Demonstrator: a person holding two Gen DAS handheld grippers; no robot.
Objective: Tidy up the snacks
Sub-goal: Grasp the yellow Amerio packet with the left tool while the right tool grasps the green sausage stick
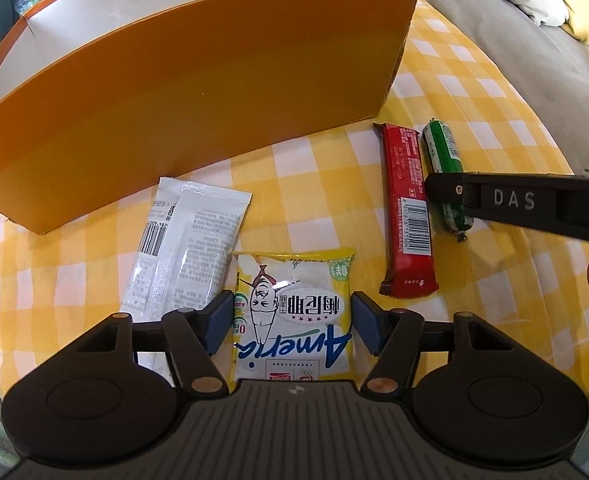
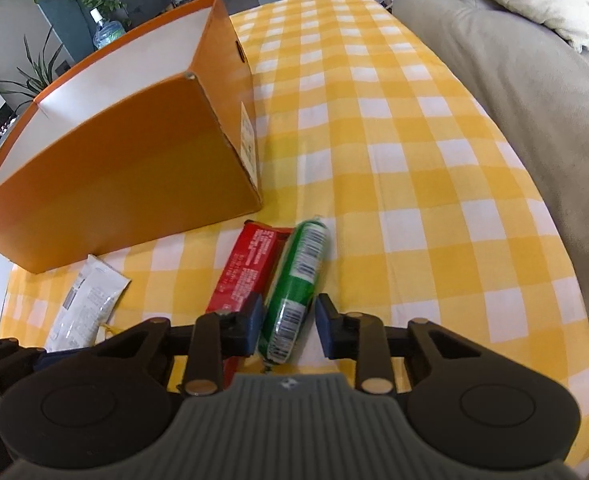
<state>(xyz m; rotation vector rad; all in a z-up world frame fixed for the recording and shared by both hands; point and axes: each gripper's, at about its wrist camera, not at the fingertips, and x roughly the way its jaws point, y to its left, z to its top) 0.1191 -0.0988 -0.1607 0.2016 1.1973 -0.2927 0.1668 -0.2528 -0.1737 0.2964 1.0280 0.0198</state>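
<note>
Both grippers are hanging low over the yellow-checked tablecloth (image 2: 414, 160), each one straddling a snack, with the orange cardboard box (image 1: 198, 92) standing open just behind the row of packets.

The left gripper (image 1: 292, 322) is sitting around the yellow-and-white snack pouch (image 1: 294, 320). Its blue pads (image 1: 220, 322) are standing right at the pouch's two edges, the left one at or on the edge and the right with a thin strip of cloth showing beside it, so I am reading the jaws as apart and not yet biting. The right gripper (image 2: 288, 326) is bracketing the green-wrapped sausage (image 2: 294, 292); the left pad looks to be touching the wrapper, while a gap is showing on the right side, so it is not clamped either.

The white sachet (image 1: 182, 240) is lying just beside the pouch, partly under the left finger, and the red wrapped bar (image 2: 250, 268) is lying against the sausage.

What worries me: the sausage is round and slick, so as the jaws close it could roll or squirt out toward the open side. The left pad of that gripper is also sitting over the red bar and could drag or pinch it along. On the other side, the pouch is puffy and flat on the cloth, so the pads may slide over its edges, or catch the sachet or a fold of tablecloth.
</note>
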